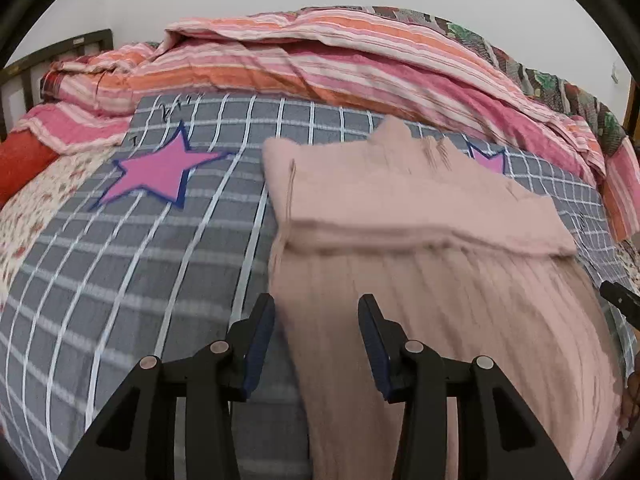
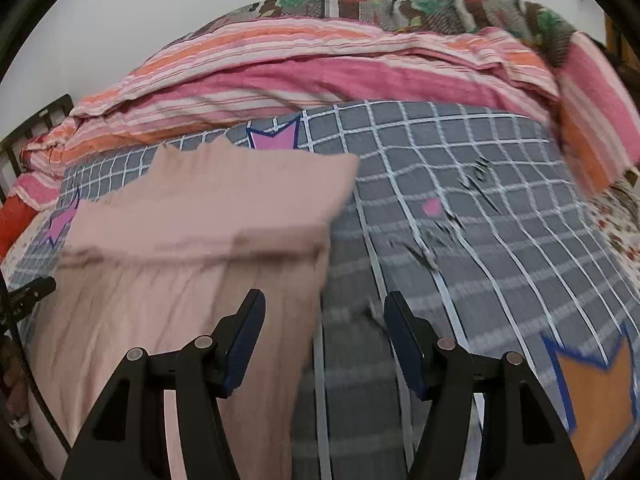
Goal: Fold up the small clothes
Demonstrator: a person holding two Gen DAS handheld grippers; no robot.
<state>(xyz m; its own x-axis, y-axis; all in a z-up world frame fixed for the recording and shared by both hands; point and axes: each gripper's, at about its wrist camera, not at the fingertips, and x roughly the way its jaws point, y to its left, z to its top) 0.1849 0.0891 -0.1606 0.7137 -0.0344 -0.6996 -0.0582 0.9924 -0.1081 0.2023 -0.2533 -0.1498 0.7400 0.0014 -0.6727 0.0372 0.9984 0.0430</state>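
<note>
A dusty-pink ribbed garment [image 1: 420, 280] lies on the grey checked bedsheet [image 1: 140, 260], its far part folded back over itself as a flat layer. My left gripper [image 1: 316, 312] is open, hovering over the garment's near left edge, holding nothing. In the right wrist view the same garment [image 2: 192, 264] lies left of centre on the checked bedsheet [image 2: 460, 272]. My right gripper [image 2: 324, 312] is open and empty, above the garment's right edge. The other gripper's tip shows at each view's side.
A bunched pink and orange striped quilt [image 1: 320, 64] lies along the far side of the bed, also in the right wrist view [image 2: 320, 68]. Pink star prints [image 1: 160, 172] mark the sheet. A dark bed frame [image 1: 24, 68] stands at the far left.
</note>
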